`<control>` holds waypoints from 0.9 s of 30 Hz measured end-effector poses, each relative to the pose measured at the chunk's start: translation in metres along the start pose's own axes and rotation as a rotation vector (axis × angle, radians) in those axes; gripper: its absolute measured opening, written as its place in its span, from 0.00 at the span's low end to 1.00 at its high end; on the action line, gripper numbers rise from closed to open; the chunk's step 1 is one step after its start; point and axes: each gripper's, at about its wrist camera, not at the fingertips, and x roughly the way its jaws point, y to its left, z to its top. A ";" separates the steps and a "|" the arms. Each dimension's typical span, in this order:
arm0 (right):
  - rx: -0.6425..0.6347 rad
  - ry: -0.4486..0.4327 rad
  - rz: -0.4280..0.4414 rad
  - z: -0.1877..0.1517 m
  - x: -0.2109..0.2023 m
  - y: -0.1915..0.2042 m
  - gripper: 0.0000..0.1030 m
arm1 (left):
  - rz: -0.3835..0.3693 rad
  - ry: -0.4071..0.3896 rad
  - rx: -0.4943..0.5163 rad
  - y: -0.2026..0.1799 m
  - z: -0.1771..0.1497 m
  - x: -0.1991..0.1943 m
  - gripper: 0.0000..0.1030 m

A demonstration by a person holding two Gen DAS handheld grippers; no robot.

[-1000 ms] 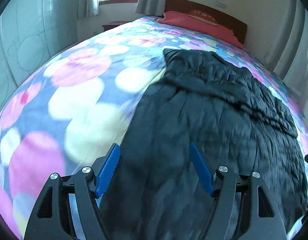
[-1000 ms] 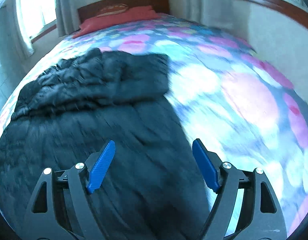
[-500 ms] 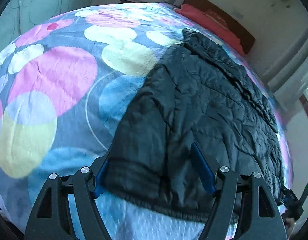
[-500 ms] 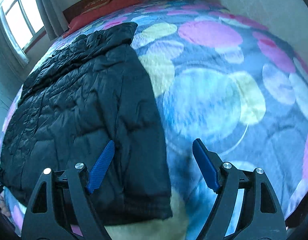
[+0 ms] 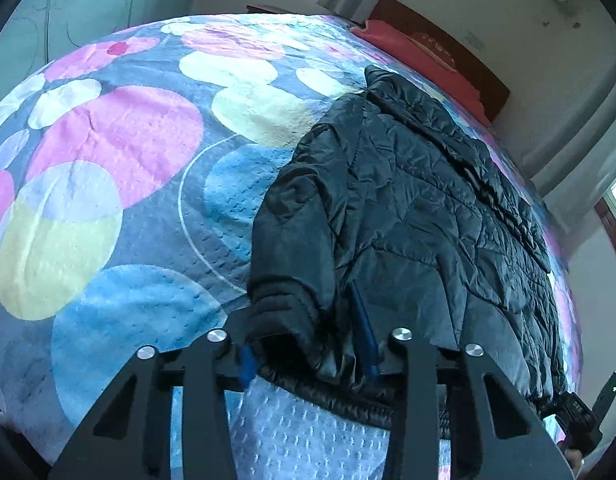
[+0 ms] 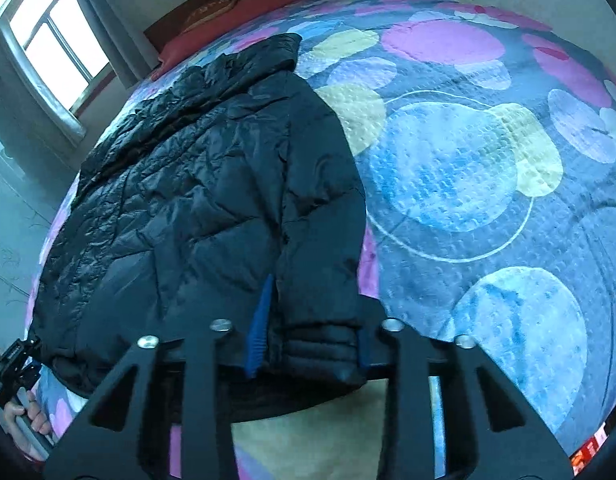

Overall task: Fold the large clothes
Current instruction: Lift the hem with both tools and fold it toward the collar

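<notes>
On the bedspread [image 5: 107,208], jacket [image 5: 420,216] lies lengthwise, collar toward headboard [image 5: 448,36].

Black gripper [image 5: 308,344] frames; blue fingers [image 6: 257,328] (silver screws)

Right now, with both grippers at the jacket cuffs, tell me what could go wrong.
1. The left gripper bites bunched sleeve fabric; the slick jacket may slip out on lifting.
2. The right gripper pinches only the cuff, so the heavy sleeve could pull free.
3. The hem overhangs the bedspread edge; the jacket may slide off.
</notes>
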 end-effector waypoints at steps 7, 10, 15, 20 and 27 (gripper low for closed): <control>0.004 -0.013 0.009 -0.002 -0.001 0.000 0.23 | 0.012 -0.002 0.018 -0.004 -0.001 0.003 0.46; 0.007 -0.018 0.025 -0.001 -0.005 -0.002 0.20 | 0.003 -0.027 0.026 -0.004 -0.004 -0.003 0.24; 0.024 -0.035 0.062 -0.001 -0.016 -0.005 0.16 | -0.041 -0.063 0.028 -0.006 -0.003 -0.019 0.14; 0.028 -0.053 0.098 -0.002 -0.036 -0.006 0.14 | -0.085 -0.082 0.021 -0.007 0.000 -0.041 0.13; 0.068 -0.065 0.197 -0.005 -0.077 -0.012 0.13 | -0.179 -0.106 -0.010 -0.001 0.010 -0.093 0.12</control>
